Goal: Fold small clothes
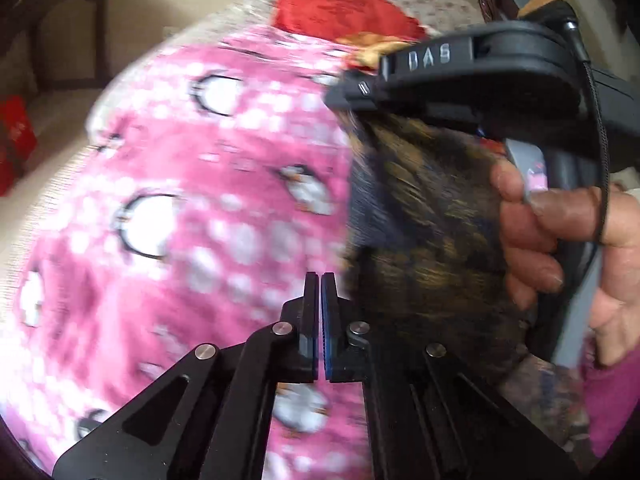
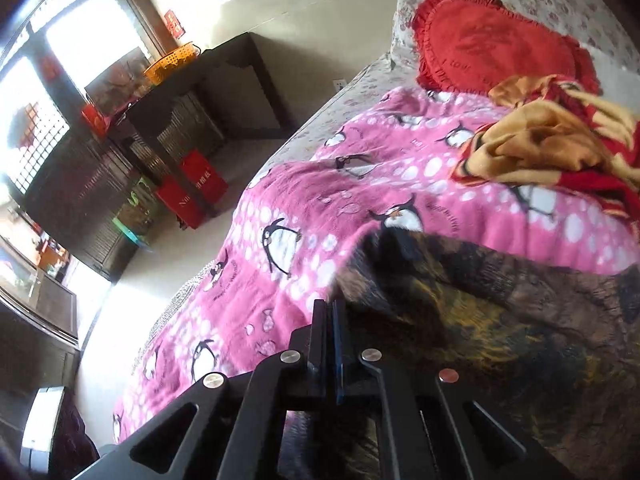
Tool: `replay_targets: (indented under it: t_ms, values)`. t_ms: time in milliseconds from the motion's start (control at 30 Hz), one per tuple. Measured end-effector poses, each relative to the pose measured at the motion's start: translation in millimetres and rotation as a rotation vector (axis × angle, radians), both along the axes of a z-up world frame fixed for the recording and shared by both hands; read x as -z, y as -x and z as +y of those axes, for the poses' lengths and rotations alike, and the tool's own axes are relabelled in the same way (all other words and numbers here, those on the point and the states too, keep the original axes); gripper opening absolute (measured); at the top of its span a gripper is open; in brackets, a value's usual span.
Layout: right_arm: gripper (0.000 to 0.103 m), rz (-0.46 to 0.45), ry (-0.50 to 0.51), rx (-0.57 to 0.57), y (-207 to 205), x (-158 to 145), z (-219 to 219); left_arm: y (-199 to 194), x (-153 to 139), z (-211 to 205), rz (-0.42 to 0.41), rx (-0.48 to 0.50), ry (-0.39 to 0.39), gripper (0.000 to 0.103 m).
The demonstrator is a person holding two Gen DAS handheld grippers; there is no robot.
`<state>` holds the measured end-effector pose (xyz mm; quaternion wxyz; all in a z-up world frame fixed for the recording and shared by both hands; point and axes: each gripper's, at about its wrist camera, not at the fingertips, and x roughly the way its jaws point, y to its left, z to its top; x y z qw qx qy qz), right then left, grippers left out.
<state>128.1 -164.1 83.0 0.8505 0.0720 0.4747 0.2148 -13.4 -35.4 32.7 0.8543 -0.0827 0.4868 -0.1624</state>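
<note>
Dark patterned garment (image 2: 500,320) hangs raised over the pink penguin blanket (image 2: 320,208) on the bed. Left gripper (image 1: 320,280): fingers pressed together, nothing between them. Right gripper (image 2: 330,308): fingers clenched on the garment's edge. Red heart cushion (image 2: 492,44) and yellow-red cloth (image 2: 560,140) lie beyond, right.
</note>
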Motion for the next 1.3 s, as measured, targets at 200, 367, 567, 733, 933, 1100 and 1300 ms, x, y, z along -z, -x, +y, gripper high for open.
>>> replay_targets:
  t_ms: [200,367,567,733,933,1100,1300]
  values:
    - [0.003,0.015,-0.005,0.036,6.6,11.0,-4.6,-0.4,-0.1,10.1,0.034,-0.026,0.039,0.000]
    - [0.048,-0.067,0.039,0.099,56.2,-25.5,-61.6,-0.8,-13.8,-5.5,0.007,-0.007,0.000,0.001]
    - [0.060,-0.119,0.283,0.293,128.7,-25.7,-169.5,-9.3,-22.6,-38.0,-0.022,0.004,-0.028,0.049]
    - [0.060,-0.084,0.361,0.452,158.1,-13.5,-249.3,-12.8,-26.8,-68.4,-0.056,0.028,-0.081,0.050]
    - [0.060,0.022,0.372,0.555,156.6,25.3,-300.9,-23.7,-17.0,-105.8,-0.064,0.064,-0.166,0.050]
    - [0.061,0.020,0.312,0.562,159.2,22.2,-313.0,-36.1,-6.9,-120.0,-0.064,0.079,-0.217,0.050]
    - [0.061,-0.108,0.230,0.606,168.5,-10.3,-321.3,-53.1,8.4,-119.8,-0.034,0.056,-0.219,0.050]
